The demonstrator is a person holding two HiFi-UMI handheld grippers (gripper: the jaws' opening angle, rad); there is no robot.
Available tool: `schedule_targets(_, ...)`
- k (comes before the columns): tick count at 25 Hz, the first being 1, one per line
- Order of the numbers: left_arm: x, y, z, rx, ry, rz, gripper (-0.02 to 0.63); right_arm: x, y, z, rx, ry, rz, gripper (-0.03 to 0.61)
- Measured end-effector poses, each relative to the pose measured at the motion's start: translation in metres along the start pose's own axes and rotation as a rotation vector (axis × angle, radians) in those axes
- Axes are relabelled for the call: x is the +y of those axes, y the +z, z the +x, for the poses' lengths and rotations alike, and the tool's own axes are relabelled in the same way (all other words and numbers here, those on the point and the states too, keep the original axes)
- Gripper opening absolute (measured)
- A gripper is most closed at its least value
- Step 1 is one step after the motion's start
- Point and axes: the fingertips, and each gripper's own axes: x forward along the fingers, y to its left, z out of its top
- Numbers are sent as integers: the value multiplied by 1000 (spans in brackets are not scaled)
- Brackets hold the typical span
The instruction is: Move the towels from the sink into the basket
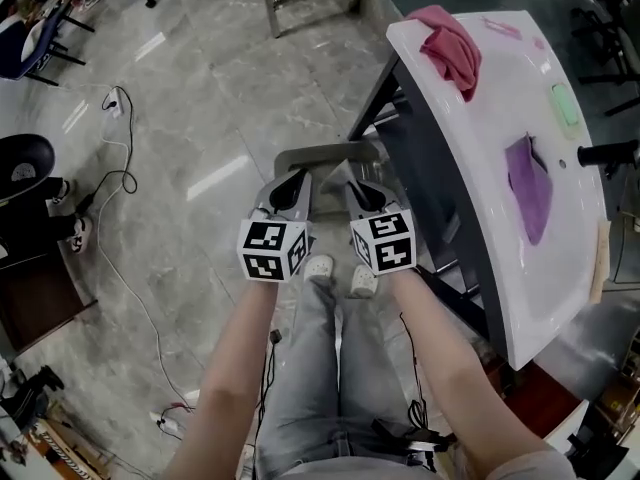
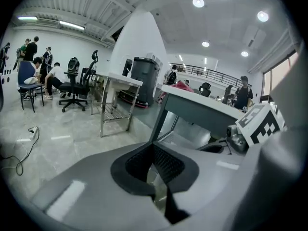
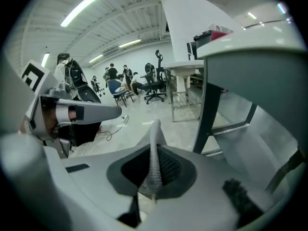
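Grey marble floor (image 1: 200, 98), white sink (image 1: 520, 278) with pink towel (image 1: 452, 48) and purple towel (image 1: 530, 193), left tool (image 1: 292, 183) and right tool (image 1: 362, 190) closed, empty.

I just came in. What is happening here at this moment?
A person stands beside a white sink and holds a gripper in each hand. The left gripper and the right gripper are both shut and empty. They are held low in front of the person's legs, apart from the sink. A pink towel lies at one end of the sink, and a purple towel lies in the basin. Neither towel is touched yet. No basket can be clearly made out.
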Motion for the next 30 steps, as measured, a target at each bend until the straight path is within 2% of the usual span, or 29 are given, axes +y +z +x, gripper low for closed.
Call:
schedule_targets(7, 22, -50, 38, 51, -4, -27, 6, -16, -59, 59, 95, -10, -17, 29)
schedule_targets(13, 36, -94, 62, 119, -1, -61, 6, -23, -88, 95, 122, 13, 0, 29)
schedule_targets(20, 46, -107, 76, 124, 7, -76, 6, -29, -117, 129, 152, 23, -3, 31)
schedule_targets(21, 47, -108, 77, 126, 9, -74, 6, -30, -122, 133, 163, 20, 2, 58)
schedule_targets(22, 48, -109, 78, 129, 11, -71, 6, -32, -126, 137, 174, 17, 12, 119)
schedule_targets(24, 50, -111, 78, 133, 14, -62, 6, -35, -130, 141, 183, 5, 28, 166)
schedule_targets(30, 54, -112, 72, 135, 29, -56, 6, -38, -124, 139, 174, -24, 9, 190)
